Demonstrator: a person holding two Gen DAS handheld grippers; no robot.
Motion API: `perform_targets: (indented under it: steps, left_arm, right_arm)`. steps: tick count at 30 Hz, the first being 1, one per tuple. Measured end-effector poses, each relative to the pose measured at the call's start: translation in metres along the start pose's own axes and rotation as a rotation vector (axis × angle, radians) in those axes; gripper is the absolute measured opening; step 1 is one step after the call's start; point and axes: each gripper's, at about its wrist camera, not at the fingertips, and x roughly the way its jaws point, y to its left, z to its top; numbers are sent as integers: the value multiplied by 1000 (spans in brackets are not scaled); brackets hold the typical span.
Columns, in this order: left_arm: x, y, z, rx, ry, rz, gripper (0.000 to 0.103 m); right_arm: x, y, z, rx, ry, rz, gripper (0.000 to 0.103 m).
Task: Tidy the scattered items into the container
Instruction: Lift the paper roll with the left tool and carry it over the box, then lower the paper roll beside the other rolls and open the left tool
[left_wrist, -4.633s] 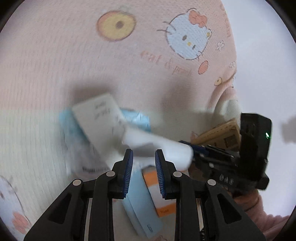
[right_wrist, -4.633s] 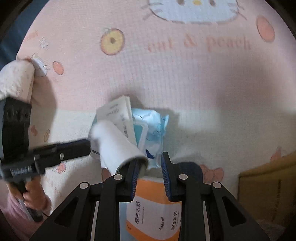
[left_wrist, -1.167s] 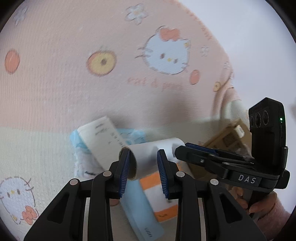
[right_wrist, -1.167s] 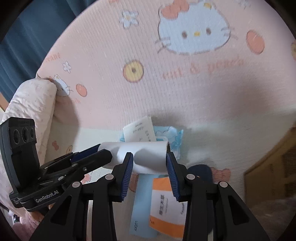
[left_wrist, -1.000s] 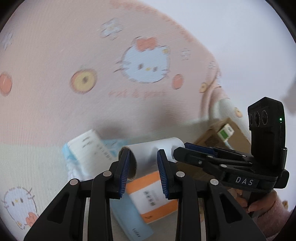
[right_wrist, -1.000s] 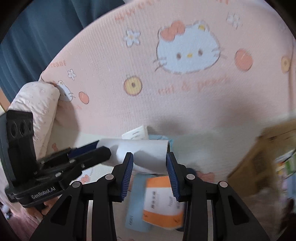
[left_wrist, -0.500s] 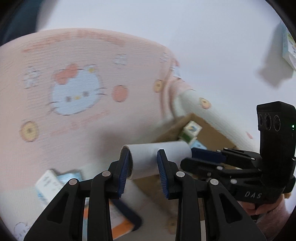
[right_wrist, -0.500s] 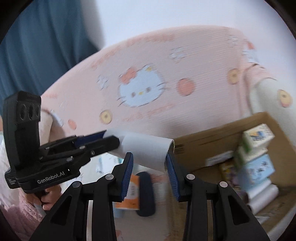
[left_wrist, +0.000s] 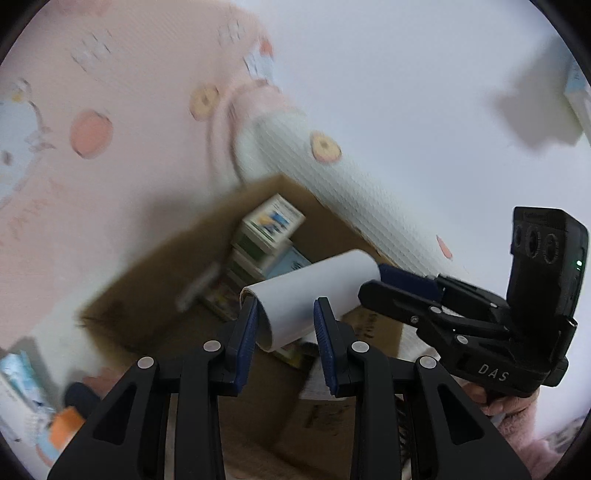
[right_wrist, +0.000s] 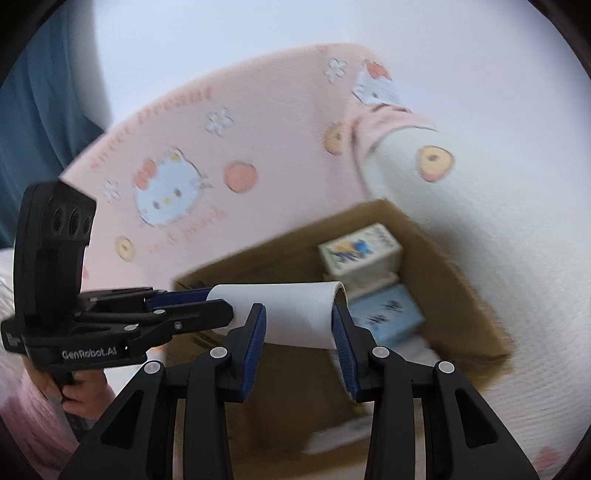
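A white roll (left_wrist: 317, 291) of smooth, thin material, shaped like a tube, hangs in the air above a brown cardboard box (left_wrist: 155, 280). Both hand-held grippers hold it, one at each end. The left hand-held gripper (left_wrist: 284, 328) has black plastic arms and blue ridged pads (left_wrist: 246, 332), and its pads are clenched on the open end of the roll, where the layers curl round. The right hand-held gripper (right_wrist: 299, 332) looks just the same, black with blue ridged pads (right_wrist: 256, 336), and it is clenched on the other end of the roll. So the roll lies sideways between the two, like a bridge.

The box has plain, flat, brown walls (right_wrist: 454, 280) and an open top. Inside it, small boxes are stacked near the far corner: a white one (right_wrist: 360, 249) with a blue and yellow picture on top, and a pale blue one (right_wrist: 386, 314) lower down. The roll is over the box's opening, not touching anything inside.

Behind the box is a soft pink blanket (right_wrist: 229, 155) with a bumpy woven feel and cartoon cats, flowers and round orange shapes printed on it. A white rolled edge (left_wrist: 332, 184) of the same bumpy cloth runs along the far side of the box. A hand in a fluffy pink sleeve (left_wrist: 524, 424) grips the right handle.
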Motion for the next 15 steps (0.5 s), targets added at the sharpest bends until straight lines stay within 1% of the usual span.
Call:
perform_targets:
  steps: [2,4,6,7,11,15]
  left_arm:
    - [18,0,1,-29,53,-18,32]
    - [40,1,2,-86,113,-58,32]
    - [57,3,2,-130,149,-94,32]
    - [67,6,1,-169,173,-110,32]
    - [103,11,-3,-245,266,-132,32]
    - [127,11,-6,-268,325,-130,32]
  right_arm:
    - [4,-11,1,-31,46,-34,34]
    - [10,-18,0,-76,98,-75,34]
    - [17,-27,0,-97,148,-92,34]
    - [22,-31,0,-106,176,-105,34]
    - [37,-38,-3,-184,265,-141,34]
    - [57,-50,-3,-224,348,-181,34]
